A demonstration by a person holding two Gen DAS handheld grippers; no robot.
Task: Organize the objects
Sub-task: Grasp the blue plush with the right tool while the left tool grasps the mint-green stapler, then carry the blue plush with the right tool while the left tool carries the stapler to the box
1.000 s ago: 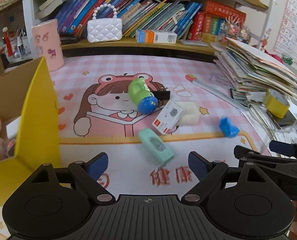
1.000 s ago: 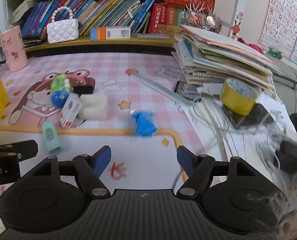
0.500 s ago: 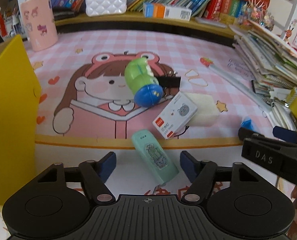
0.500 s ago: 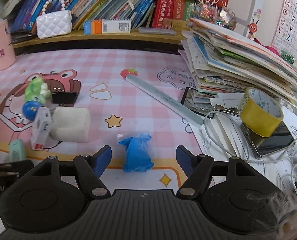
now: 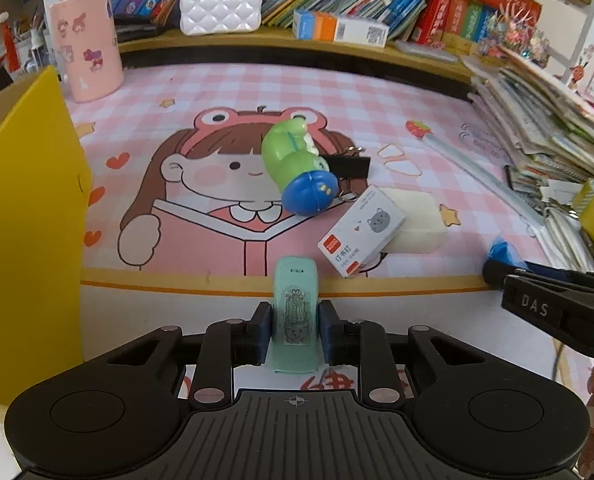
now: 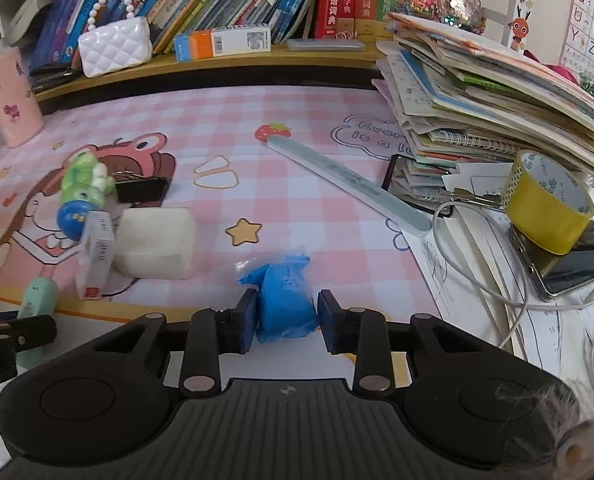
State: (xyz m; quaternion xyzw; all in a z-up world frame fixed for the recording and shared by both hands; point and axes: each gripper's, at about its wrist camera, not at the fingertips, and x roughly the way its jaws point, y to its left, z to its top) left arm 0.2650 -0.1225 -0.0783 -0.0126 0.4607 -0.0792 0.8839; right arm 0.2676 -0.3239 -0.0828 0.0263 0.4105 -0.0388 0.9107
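My left gripper (image 5: 295, 320) is closing its jaws on a mint-green stapler (image 5: 295, 280) with a cactus sticker, and both blue pads press its sides. It lies on the white front strip of the pink desk mat (image 5: 217, 92). My right gripper (image 6: 285, 316) is closing on a blue lump in clear plastic wrap (image 6: 283, 288), with the pads against both of its sides. Behind the stapler lie a green frog toy (image 5: 293, 160) with a blue base, a black binder clip (image 5: 349, 166), a white staples box (image 5: 361, 228) and a white foam block (image 5: 417, 224).
A yellow cardboard box (image 5: 29, 220) stands at the left. A pink cup (image 5: 89, 44) stands at the back left. A ruler (image 6: 349, 184), a tall paper stack (image 6: 497, 92), a yellow tape roll (image 6: 545, 204) on a phone and a white cable (image 6: 477, 280) crowd the right.
Both grippers moved forward and down over their objects, then their jaws went from wide open to closed on them. The stapler now lies straight between the left pads.
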